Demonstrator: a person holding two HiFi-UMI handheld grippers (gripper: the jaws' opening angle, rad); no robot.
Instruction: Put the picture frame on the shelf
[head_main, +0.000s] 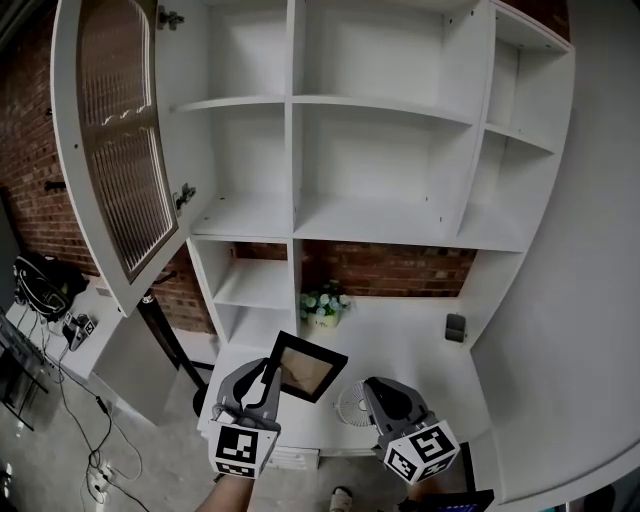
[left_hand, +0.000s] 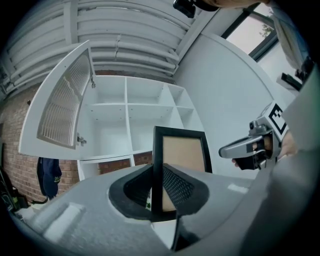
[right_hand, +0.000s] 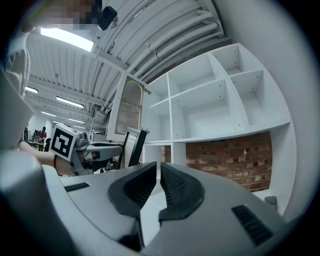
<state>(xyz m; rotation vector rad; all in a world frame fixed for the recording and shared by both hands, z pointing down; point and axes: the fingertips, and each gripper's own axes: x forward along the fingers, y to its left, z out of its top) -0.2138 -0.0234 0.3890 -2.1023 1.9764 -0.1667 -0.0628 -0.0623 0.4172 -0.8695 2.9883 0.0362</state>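
Gripping picture frame by edge, left gripper jaws (frame juts beyond tips); right gripper jaws seemingly together.

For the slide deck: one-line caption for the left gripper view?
Left gripper clamps a black picture frame by its edge, facing the white shelf unit.

my left gripper covering the picture frame's lower edge between its jaws, the shelf's top running off the head view's upper edge, a dark thing on the table looking too small to name
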